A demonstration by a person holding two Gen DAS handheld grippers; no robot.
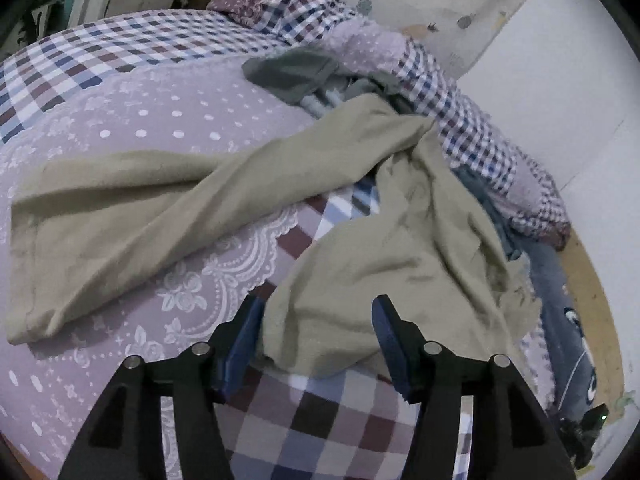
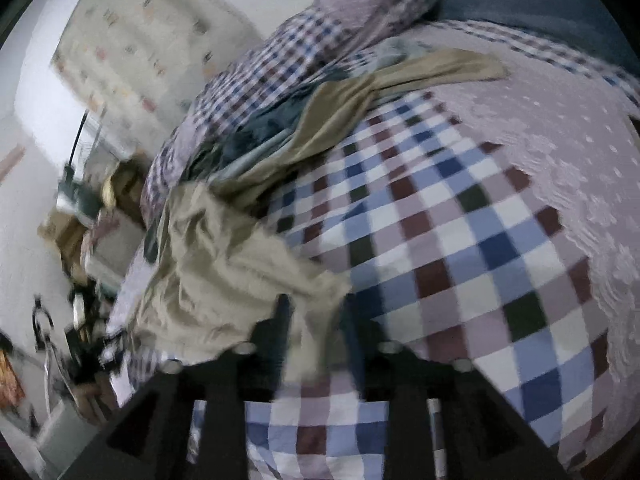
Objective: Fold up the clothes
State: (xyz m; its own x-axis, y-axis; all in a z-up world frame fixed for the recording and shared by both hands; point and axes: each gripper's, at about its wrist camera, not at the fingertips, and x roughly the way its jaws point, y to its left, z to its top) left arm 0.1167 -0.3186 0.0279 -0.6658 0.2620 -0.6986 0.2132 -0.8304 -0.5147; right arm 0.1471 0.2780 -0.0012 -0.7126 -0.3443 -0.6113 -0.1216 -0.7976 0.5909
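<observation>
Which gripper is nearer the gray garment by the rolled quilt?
Probably left. The left gripper faces the gray garment across the khaki trousers; the right gripper shows it nowhere.

khaki trousers: 1 | grey garment: 1 | blue garment: 1 | rolled quilt: 1

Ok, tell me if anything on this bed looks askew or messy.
The khaki trousers lie splayed rather than flat: one leg stretches left across the bedspread, while the waist end is bunched and crumpled between the left gripper fingers. Behind them, a heap of unfolded clothes sits jumbled against the rolled quilt.
</observation>
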